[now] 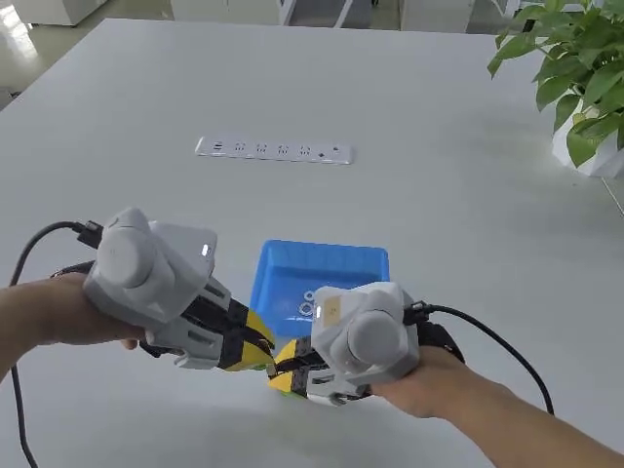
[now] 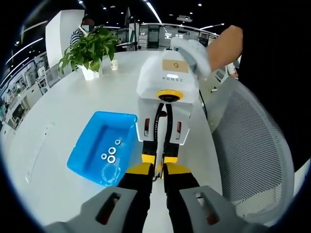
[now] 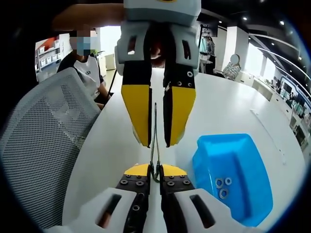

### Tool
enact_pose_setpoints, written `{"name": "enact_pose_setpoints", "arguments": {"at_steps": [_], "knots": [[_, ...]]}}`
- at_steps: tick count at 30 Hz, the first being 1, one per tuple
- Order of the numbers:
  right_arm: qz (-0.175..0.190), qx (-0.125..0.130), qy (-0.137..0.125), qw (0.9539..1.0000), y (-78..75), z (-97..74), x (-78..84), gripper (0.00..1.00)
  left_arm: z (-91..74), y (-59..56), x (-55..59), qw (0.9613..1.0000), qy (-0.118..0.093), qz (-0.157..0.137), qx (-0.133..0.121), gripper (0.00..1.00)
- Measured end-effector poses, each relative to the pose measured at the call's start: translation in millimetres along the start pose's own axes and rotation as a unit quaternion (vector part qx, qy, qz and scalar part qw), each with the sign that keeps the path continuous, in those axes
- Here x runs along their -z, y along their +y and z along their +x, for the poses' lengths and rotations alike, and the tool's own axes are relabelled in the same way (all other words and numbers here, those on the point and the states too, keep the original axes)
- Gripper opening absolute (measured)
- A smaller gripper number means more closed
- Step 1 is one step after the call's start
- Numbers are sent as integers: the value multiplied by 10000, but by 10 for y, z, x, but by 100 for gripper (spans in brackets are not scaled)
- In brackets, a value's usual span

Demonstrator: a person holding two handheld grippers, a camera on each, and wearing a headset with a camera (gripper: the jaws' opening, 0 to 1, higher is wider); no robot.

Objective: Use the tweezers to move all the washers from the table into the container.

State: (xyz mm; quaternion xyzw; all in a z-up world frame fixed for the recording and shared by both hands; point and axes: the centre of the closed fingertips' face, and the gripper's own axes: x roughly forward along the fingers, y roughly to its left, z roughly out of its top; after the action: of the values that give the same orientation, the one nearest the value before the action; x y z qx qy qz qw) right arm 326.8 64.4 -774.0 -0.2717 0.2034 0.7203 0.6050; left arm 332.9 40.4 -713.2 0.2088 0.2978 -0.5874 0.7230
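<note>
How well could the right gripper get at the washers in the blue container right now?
Probably not directly. The right gripper is shut on the tweezers, which run between the jaws of the left gripper opposite, and it points past the container. The washers lie uncovered inside, so turning should reach them.

White tabletop; power strip mid-surface, potted plant at far right edge. Grey mesh chair alongside. Ceiling strip lights lit.

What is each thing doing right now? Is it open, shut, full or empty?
Right tool, shut on the tweezers.
Left tool, jaws around the tweezers, grip unclear.
Tweezers, held between the two tools.
Container, open, three washers inside.
</note>
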Motion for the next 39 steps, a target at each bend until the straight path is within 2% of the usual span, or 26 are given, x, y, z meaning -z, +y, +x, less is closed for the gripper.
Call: {"name": "enact_pose_setpoints", "arguments": {"at_steps": [5, 17, 21, 31, 35, 39], "knots": [[17, 2, 4, 10000, -3, 1, 0, 7, -54, 10, 2, 9999, -73, -90, -127, 18], [8, -4, 10, 10000, 2, -19, 2, 7, -117, -25, 25, 9992, -166, -233, -272, 20], [8, 19, -40, 10000, -13, -67, -46, 7, -150, -37, 45, 9989, -181, -292, -322, 23], [-123, 31, -94, 9999, -64, -213, -221, 8, -261, -74, 117, 9959, -387, -629, -528, 34], [-97, 27, -166, 9998, -91, -267, -286, 8, -310, -89, 109, 9940, -531, -741, -610, 38], [-101, 19, -186, 9998, -114, -320, -337, 8, -344, -93, 126, 9927, -573, -810, -690, 45]]}}
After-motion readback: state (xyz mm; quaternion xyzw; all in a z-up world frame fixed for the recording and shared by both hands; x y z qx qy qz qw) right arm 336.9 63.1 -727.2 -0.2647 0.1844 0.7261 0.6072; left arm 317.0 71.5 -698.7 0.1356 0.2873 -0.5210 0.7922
